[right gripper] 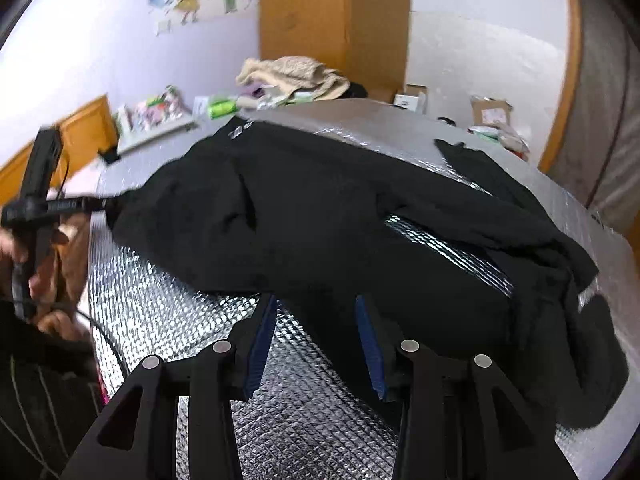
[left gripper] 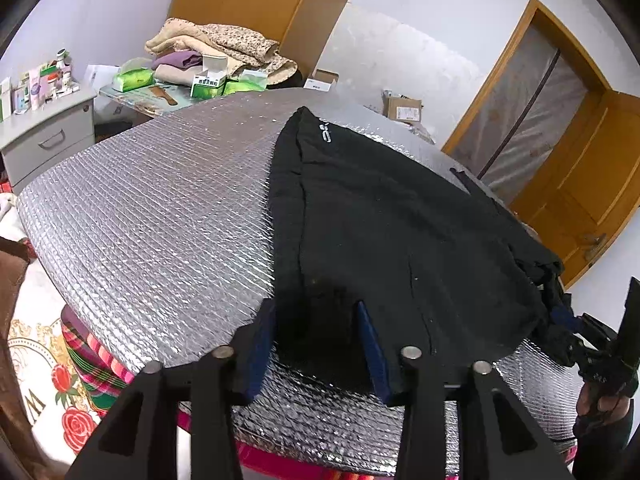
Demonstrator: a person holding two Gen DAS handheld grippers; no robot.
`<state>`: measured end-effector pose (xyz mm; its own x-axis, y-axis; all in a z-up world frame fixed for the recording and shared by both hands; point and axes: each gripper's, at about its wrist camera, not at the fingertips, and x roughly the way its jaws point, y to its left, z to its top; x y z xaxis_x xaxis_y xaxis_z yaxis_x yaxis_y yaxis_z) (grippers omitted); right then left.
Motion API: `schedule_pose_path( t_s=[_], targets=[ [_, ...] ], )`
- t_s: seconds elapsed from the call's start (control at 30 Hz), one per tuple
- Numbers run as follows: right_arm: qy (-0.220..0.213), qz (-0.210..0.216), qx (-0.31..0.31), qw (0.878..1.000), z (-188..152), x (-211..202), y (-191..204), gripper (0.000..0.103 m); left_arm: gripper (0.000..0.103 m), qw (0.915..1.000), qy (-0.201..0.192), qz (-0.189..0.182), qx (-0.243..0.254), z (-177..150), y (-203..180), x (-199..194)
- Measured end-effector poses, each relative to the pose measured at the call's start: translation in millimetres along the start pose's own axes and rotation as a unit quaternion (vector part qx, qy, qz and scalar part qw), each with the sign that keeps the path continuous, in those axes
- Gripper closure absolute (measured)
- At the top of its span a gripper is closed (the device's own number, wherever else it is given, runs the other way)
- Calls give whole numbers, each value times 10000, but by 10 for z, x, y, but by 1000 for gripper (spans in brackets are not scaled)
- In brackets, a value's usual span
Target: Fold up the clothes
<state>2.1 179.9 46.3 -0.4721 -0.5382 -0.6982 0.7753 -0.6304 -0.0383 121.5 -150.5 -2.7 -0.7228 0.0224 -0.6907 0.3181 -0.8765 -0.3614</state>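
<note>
Black garment (left gripper: 400,220) lies spread over the silver quilted worktop (left gripper: 152,208), partly folded, with one long edge running up toward the far side and a bunched, tangled end hanging near the right edge. The left gripper (left gripper: 316,344) has its blue pads standing apart, straddling the near hem of the cloth without pinching it. The right gripper (right gripper: 316,340) is likewise parted at the near edge of the fabric, nothing clamped between its pads; that view is blurred, so the finer detail is hard to read.

From where I stand, the risk is an uneven pick-up. If either gripper closes on only the top layer, the fold will drag and the lower layer will stay behind, leaving a skewed shape. The slick foil surface could let the whole garment slide rather than fold. The bunched end at the right may snag or tumble off the worktop edge if pulled hard.
</note>
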Motion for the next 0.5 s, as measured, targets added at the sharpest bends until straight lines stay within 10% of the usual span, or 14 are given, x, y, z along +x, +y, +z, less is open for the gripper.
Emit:
schedule_pose_path(
  t_s=[0.23,0.3,0.5],
  targets=[
    [324,15,-430,9985,14,178,134,63,95,9996,-84,241,-77,252,176,77],
    [408,55,-452,9981,20,248,155,95,97,9993,-187,330,-70,371,224,98],
    [333,864,-682,9934,140,283,418,98,101,9951,-746,644,-101,877,430,43]
  ],
)
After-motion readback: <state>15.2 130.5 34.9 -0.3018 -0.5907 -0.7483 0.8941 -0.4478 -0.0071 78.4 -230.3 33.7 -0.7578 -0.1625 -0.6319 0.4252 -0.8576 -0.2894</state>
